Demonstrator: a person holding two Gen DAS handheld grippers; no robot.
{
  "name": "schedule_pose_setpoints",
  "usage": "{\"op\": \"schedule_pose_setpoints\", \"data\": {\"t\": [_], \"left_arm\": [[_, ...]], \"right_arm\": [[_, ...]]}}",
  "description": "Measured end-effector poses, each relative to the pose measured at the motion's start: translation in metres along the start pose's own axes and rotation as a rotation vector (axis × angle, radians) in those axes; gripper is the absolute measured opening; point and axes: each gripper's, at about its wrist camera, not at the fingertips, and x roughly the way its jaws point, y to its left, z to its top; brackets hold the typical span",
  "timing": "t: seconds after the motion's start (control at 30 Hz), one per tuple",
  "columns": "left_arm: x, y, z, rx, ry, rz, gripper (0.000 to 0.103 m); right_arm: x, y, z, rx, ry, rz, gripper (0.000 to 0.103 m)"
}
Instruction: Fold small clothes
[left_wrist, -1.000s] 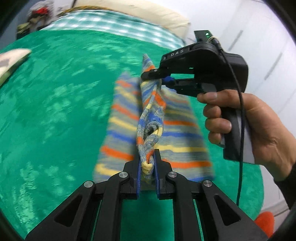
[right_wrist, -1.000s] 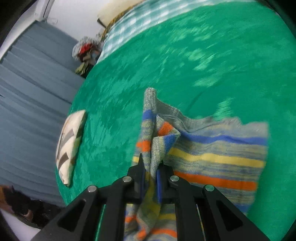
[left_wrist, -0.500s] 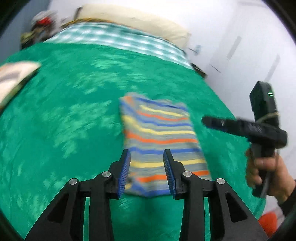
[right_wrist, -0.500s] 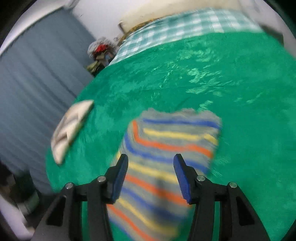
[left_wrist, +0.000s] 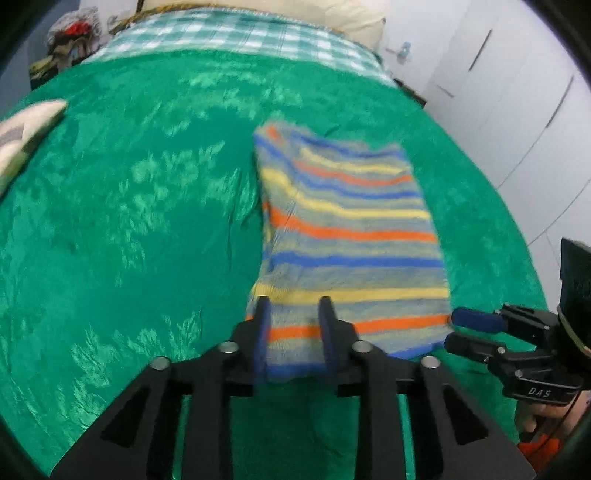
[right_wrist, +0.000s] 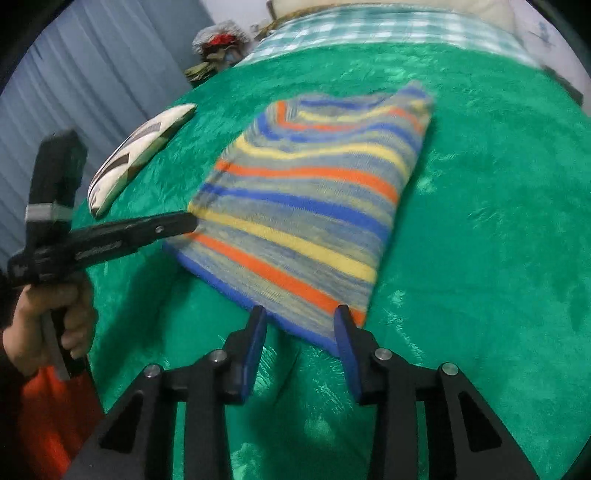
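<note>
Striped knitwear (left_wrist: 347, 236) lies folded flat on the green bedspread (left_wrist: 129, 206). Left hand-held gripper (left_wrist: 293, 325) at its 6 o'clock edge and right hand-held gripper (right_wrist: 301, 332) are both spread, holding nothing.

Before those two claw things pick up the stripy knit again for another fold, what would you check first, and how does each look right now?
1. Left gripper open: ok.
2. Right gripper open: ok.
3. Striped garment lying flat on the green blanket: ok.
4. Neither gripper holding cloth: ok.
5. Both grippers at the garment's near edge: ok.
6. Layers beneath lined up: cannot tell.
</note>
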Motion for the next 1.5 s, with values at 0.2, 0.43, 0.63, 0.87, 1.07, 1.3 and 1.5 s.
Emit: {"op": "schedule_pose_setpoints", "data": {"t": [0.2, 0.43, 0.63, 0.87, 1.07, 1.3, 1.5], "left_arm": [[0.014, -0.01, 0.021, 0.04, -0.021, 0.041, 0.069], [0.04, 0.034, 0.024, -0.042, 0.094, 0.068, 0.073], [0.003, 0.038, 0.012, -0.001, 0.042, 0.064, 0.087], [-0.01, 0.029, -0.021, 0.051, 0.042, 0.123, 0.089], [-0.015, 0.029, -0.038, 0.03, 0.06, 0.128, 0.089], [-0.024, 0.023, -0.046, 0.043, 0.053, 0.131, 0.089], [-0.023, 0.02, -0.038, 0.038, 0.089, 0.059, 0.089]], "right_arm": [[-0.018, 0.027, 0.023, -0.068, -0.087, -0.01, 0.038], [0.023, 0.003, 0.01, 0.024, 0.022, -0.008, 0.04], [-0.016, 0.01, 0.0, -0.011, 0.03, -0.24, 0.083], [-0.043, 0.025, 0.0, 0.024, -0.022, -0.478, 0.085], [-0.059, 0.038, -0.003, 0.051, -0.057, -0.541, 0.085], [-0.073, 0.05, -0.006, 0.036, -0.075, -0.573, 0.085], [-0.075, 0.04, -0.011, 0.082, -0.084, -0.501, 0.085]]}}
